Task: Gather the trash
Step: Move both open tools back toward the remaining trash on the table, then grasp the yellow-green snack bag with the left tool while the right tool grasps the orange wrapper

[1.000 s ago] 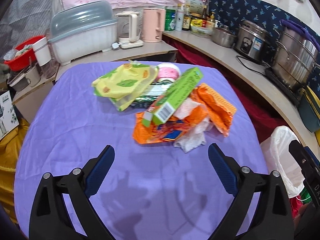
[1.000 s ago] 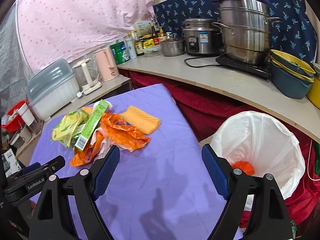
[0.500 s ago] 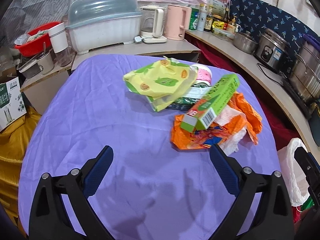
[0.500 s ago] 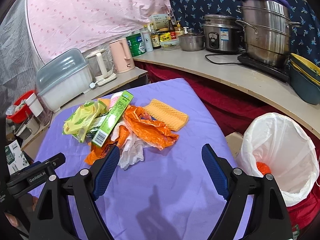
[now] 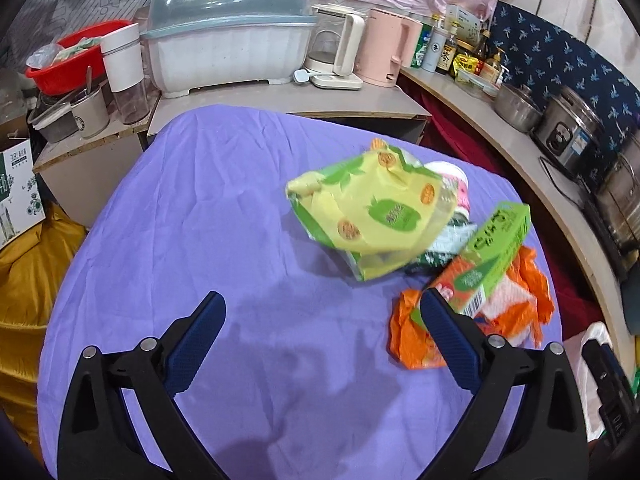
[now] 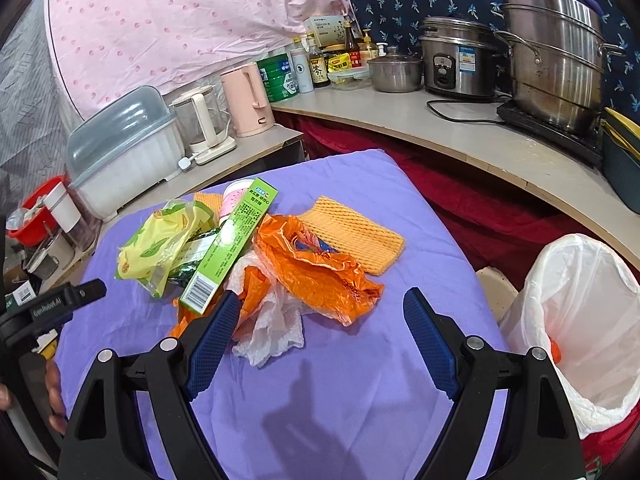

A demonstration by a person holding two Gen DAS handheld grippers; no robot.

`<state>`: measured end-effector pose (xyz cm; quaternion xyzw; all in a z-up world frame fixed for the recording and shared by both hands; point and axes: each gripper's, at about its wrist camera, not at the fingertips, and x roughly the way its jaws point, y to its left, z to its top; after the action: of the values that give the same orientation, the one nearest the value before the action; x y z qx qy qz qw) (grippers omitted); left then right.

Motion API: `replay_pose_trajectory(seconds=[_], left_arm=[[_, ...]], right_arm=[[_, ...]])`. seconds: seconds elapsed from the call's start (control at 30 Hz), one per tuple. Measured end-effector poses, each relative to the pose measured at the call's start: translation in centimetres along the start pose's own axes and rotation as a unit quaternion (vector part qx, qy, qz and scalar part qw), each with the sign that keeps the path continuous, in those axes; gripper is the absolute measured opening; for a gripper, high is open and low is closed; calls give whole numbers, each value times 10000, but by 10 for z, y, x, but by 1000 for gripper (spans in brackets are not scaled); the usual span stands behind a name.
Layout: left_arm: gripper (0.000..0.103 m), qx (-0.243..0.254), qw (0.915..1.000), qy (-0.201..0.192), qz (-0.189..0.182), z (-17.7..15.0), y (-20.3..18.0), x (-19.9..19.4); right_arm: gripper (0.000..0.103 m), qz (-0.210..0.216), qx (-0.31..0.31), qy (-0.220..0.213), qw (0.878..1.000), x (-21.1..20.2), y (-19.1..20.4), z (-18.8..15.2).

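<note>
A heap of trash lies on the purple tablecloth [image 6: 340, 400]: a yellow-green wrapper [image 5: 372, 216] [image 6: 160, 240], a long green box [image 6: 230, 244] [image 5: 492, 248], an orange plastic bag [image 6: 316, 268] [image 5: 416, 340], white tissue [image 6: 272, 328], an orange foam net [image 6: 352, 232] and a pink-white cup [image 6: 236, 196]. My right gripper [image 6: 320, 328] is open, just short of the tissue and orange bag. My left gripper [image 5: 324, 328] is open over bare cloth, left of the heap, its right finger overlapping the box end in view. A bin lined with a white bag [image 6: 580, 320] stands right of the table.
Behind the table a counter carries a covered dish rack [image 5: 228, 36], a glass kettle [image 5: 336, 56], a pink kettle [image 6: 248, 100], bottles, a rice cooker [image 6: 456, 60] and a steel steamer pot [image 6: 556, 60]. A red basin [image 5: 68, 60] and cups stand at the far left.
Both grippers moved left across the table; the heap has shifted right in the left wrist view and nearer in the right wrist view. Both stay open and empty.
</note>
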<state>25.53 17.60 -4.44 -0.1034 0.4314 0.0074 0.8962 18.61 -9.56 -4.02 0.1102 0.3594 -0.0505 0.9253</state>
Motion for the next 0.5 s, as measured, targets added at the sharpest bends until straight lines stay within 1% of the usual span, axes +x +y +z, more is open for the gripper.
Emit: replay_pose_trajectory(seconds=[0.23, 0.4, 0.43, 0.5], left_arm=[[94, -351, 9991, 95, -212, 28, 8, 28], [92, -523, 9978, 247, -338, 39, 9, 48], [91, -548, 9975, 270, -351, 40, 9, 52], [80, -543, 9972, 336, -397, 41, 7, 59]], right_arm=[[81, -18, -51, 39, 10000, 23, 6, 10], [81, -48, -74, 76, 9999, 42, 7, 20], [81, -48, -79, 87, 9999, 46, 7, 21], [81, -45, -105, 117, 9999, 55, 8, 23]])
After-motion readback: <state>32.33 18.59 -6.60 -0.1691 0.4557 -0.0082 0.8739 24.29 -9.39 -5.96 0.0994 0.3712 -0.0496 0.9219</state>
